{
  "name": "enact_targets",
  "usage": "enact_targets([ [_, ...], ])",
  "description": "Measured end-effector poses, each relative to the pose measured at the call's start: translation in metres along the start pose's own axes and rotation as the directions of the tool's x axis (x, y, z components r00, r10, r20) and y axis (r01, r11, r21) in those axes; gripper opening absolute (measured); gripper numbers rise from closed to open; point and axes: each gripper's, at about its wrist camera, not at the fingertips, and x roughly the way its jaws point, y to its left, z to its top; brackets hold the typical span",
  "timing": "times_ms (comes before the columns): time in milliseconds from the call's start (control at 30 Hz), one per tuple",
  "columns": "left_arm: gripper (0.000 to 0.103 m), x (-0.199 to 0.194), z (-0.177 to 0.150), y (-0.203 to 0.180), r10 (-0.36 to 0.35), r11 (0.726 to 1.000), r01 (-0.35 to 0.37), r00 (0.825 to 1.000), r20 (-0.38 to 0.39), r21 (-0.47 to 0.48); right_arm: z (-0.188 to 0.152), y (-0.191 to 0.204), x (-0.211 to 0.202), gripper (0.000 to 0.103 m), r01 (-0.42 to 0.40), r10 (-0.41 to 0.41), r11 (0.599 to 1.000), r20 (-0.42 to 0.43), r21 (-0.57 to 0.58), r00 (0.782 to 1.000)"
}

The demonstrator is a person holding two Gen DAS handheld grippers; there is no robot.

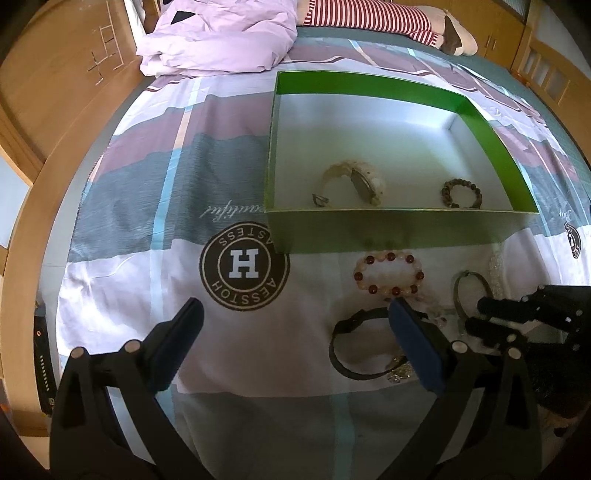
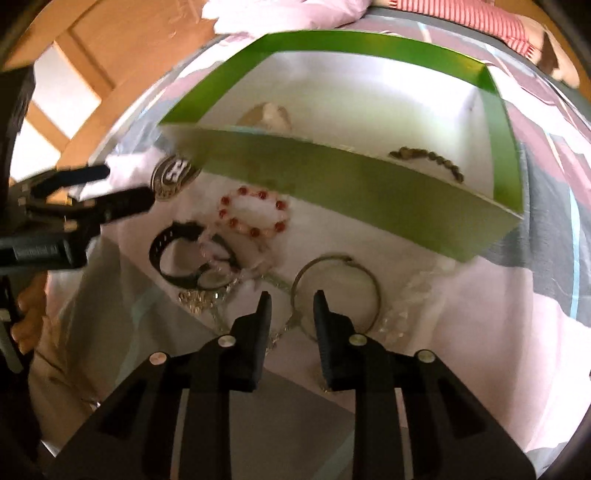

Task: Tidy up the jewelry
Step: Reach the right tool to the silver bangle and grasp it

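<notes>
Bangle [image 2: 338,291] between right hand-held gripper [image 2: 291,300] fingers

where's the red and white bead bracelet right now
In the left wrist view the bead bracelet lies on the bedsheet, just in front of the green box, outside it.

On the bed, we lose much to the near wall of the green box [image 2: 332,184]: from the right wrist it hides most of the pale bracelet [image 2: 267,116] and the lower half of the dark bead bracelet [image 2: 428,157] beyond the jaws. The whole right-wrist view is smeared, so the tangle of chain [image 2: 207,295] left of the jaws cannot be sorted into pieces. Whether the right gripper [image 2: 291,310] pinches the metal bangle [image 2: 334,291] we cannot tell; its rim lies between the pads. From the left wrist, the right-hand finger [image 1: 417,347] covers part of the black band [image 1: 354,343], and the striped fabric [image 1: 369,14] is cut by the top edge.
</notes>
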Motion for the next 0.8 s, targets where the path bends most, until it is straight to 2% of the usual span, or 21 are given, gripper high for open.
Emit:
enact_targets([
  [67,0.101,0.0,0.0,0.001,-0.016,1.0,0.016,1.0,0.0,-0.011,-0.002,-0.003,0.006,0.025,0.017,-0.017,1.0,-0.021,0.006,1.0],
  [100,0.101,0.001,0.001,0.001,-0.024,1.0,0.024,1.0,-0.001,-0.017,-0.002,-0.005,0.011,0.018,0.025,-0.025,1.0,-0.038,0.016,0.999],
  [167,0.101,0.001,0.001,0.001,-0.039,0.999,0.039,0.999,-0.003,-0.024,-0.004,-0.007,0.014,0.015,0.012,-0.011,1.0,-0.047,0.023,0.999],
  [200,0.101,0.001,0.001,0.001,-0.038,0.999,0.038,0.999,-0.003,-0.022,-0.004,-0.007,0.013,0.01,0.01,-0.01,1.0,-0.042,0.019,0.999],
  [300,0.101,0.002,0.0,0.0,-0.04,0.999,0.04,0.999,-0.006,-0.02,-0.005,0.002,0.014,0.004,0.025,-0.027,0.999,-0.045,-0.032,0.999],
  [400,0.101,0.004,-0.001,-0.001,-0.041,0.999,0.041,0.999,-0.012,-0.021,-0.009,0.009,0.013,0.004,0.071,-0.075,0.994,-0.038,-0.078,0.996],
  [500,0.101,0.006,-0.001,-0.002,-0.042,0.999,0.042,0.999,-0.015,-0.018,-0.008,0.011,0.014,0.003,0.075,-0.078,0.993,-0.03,-0.088,0.996],
  [667,0.101,0.006,-0.001,-0.004,-0.045,0.999,0.045,0.999,-0.017,-0.01,-0.004,0.003,0.009,0.003,0.077,-0.078,0.996,-0.016,-0.05,0.997],
  [800,0.101,0.007,-0.001,-0.005,-0.041,0.999,0.04,0.999,-0.025,-0.01,0.003,-0.007,-0.009,0.003,0.06,-0.06,0.998,0.038,0.009,0.997],
])
